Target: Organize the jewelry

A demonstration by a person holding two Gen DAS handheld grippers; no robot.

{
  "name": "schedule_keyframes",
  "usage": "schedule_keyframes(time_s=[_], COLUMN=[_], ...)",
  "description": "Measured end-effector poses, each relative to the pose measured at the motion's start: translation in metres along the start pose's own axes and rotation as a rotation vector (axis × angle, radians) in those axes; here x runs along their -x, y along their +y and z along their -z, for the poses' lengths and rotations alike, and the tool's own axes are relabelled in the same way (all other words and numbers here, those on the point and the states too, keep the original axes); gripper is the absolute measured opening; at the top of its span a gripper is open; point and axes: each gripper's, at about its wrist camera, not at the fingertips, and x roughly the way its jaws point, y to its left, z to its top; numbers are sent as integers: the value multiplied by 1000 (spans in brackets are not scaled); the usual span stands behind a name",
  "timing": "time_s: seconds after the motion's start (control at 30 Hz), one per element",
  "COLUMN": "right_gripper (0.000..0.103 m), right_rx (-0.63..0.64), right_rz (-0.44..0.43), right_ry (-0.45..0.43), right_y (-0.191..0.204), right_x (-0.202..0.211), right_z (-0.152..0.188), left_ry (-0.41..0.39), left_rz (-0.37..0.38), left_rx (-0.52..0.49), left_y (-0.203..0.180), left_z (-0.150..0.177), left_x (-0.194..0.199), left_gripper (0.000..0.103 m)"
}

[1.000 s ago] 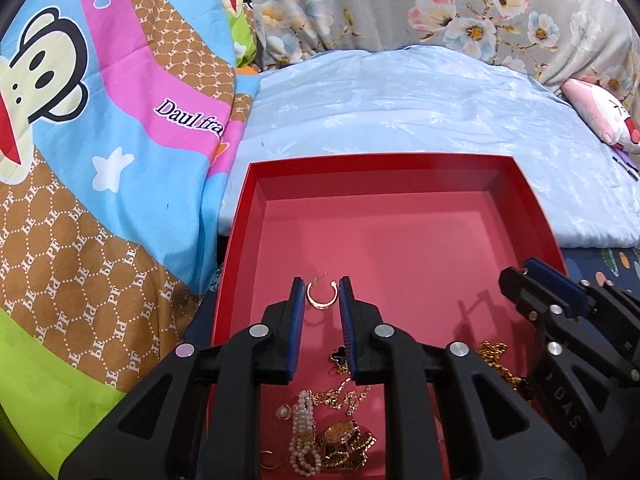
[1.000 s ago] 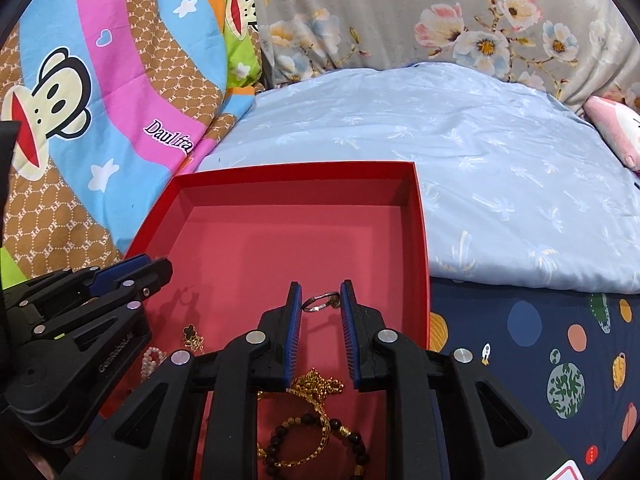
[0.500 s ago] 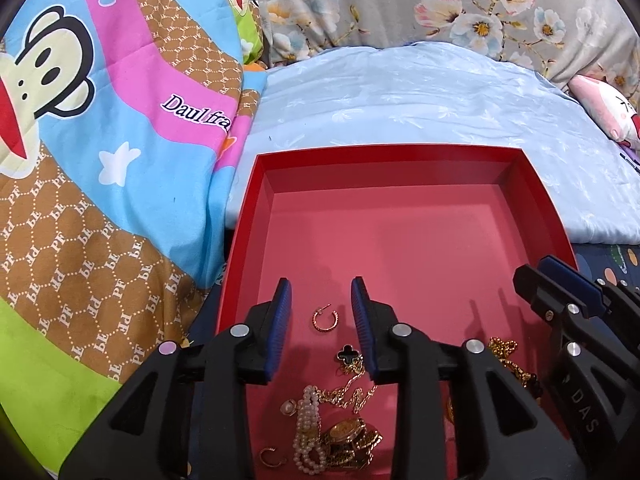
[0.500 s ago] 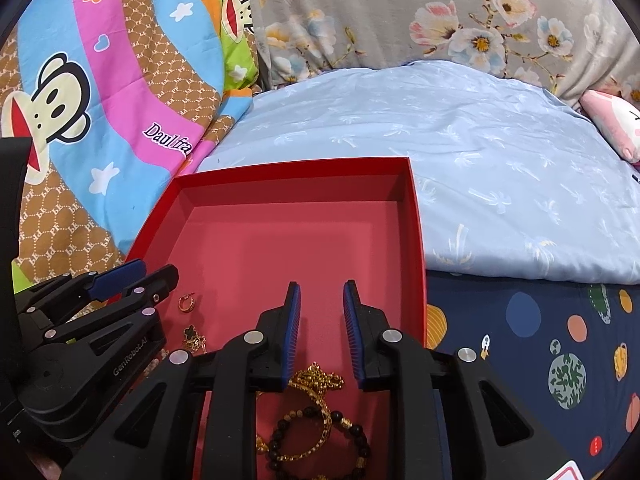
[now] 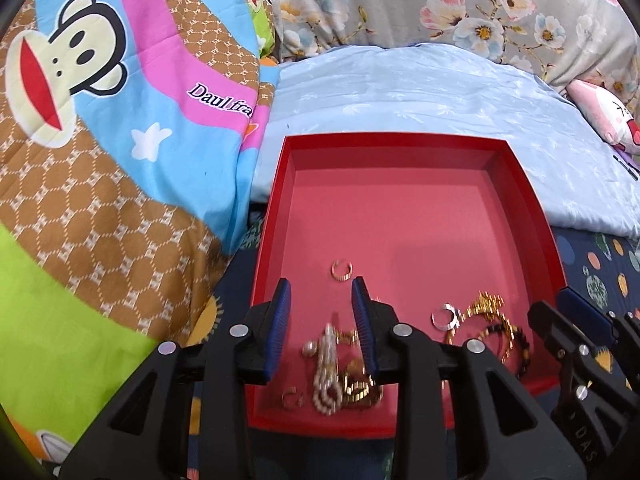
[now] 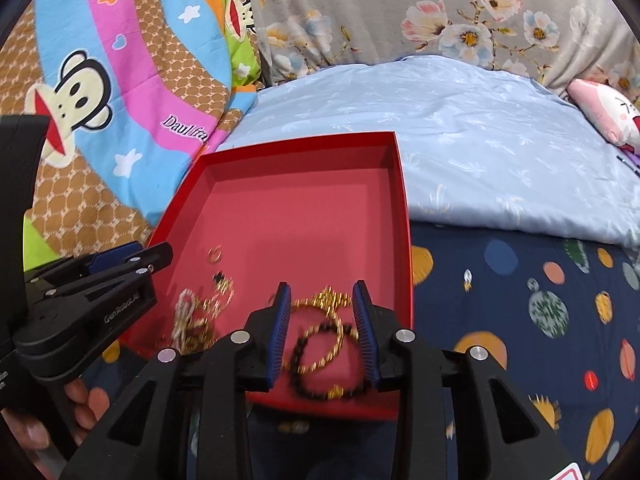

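Jewelry heap (image 5: 340, 376) sits in near end of red tray (image 5: 520, 184) — right under your left tongs (image 5: 320, 324), jaws just opened, empty; right tongs (image 6: 322, 324) likewise, over bead bracelet (image 6: 320, 360).

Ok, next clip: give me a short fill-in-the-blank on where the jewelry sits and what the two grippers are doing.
1. All the jewelry lies inside a shallow ____ tray.
2. The pearl strand shows between the fingers of the ____ gripper, which grips nothing.
3. The black bead bracelet lies under the ____ gripper, whose jaws have just been opening.
4. The gold hoop earring lies alone, ____ the pearl strand.

Missing words: red; left; right; beyond
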Motion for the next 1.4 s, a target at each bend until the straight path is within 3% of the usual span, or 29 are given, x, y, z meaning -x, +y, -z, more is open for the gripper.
schedule_keyframes(time_s=[0.07,0.47,0.6,0.83,1.13,1.4], right_gripper=[42,43,52,62,76,79], right_rx=[11,4,-8,-31,-24,-15], right_rz=[10,8,7,22,77,143], right_ry=[-1,10,11,13,-4,-9], right_y=[4,17,21,21,20,17], right_x=[9,45,55,65,67,59], right_z=[7,39,53,67,74,85], left_ry=[0,18,27,-2,19,11], left_rz=[-2,20,26,-15,-32,-72], left_rx=[-1,13,16,13,51,41], left_y=[0,4,4,4,13,10], left_z=[7,41,54,73,87,99], left_x=[9,43,51,66,63,57], left_gripper=[37,37,37,65,79,85])
